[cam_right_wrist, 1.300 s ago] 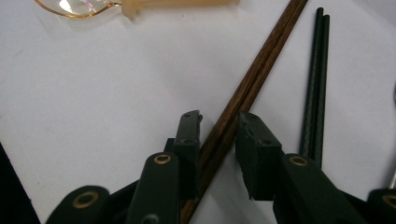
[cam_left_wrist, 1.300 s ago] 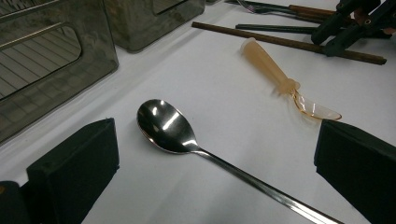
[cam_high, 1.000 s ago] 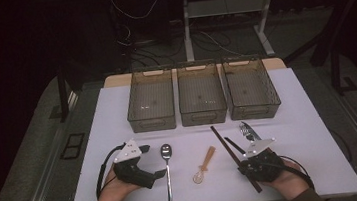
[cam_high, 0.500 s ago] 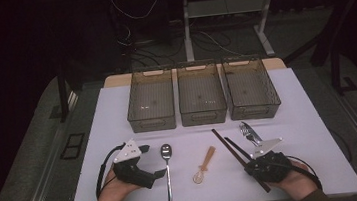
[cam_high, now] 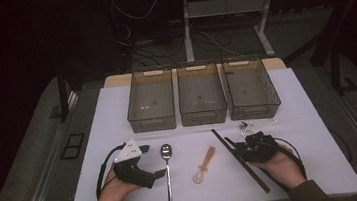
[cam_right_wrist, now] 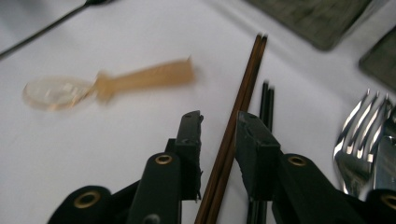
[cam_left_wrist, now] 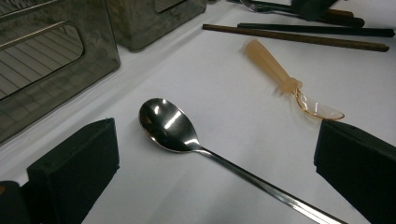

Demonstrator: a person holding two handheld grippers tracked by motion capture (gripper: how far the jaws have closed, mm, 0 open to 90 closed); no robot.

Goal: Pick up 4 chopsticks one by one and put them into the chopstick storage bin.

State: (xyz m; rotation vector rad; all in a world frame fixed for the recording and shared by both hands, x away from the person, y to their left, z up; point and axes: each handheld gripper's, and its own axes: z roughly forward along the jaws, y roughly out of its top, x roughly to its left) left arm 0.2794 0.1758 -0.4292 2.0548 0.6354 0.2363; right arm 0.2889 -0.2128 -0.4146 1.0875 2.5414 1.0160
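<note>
Nothing sorted yet: three smoked-plastic bins (cam_high: 201, 100) at 12 o'clock sit empty. Right claw (cam_right_wrist: 218, 126) is nearly closed around the brown wooden chopsticks (cam_right_wrist: 233, 126), contact unclear. Left claw (cam_high: 160, 173) is wide open and empty, the steel spoon (cam_left_wrist: 170, 126) between its jaws. The amber plastic spoon (cam_high: 203, 164) lies mid-tabletop (cam_high: 118, 117). Forks (cam_right_wrist: 362, 135) crowd 3 o'clock; bare room at 9.
</note>
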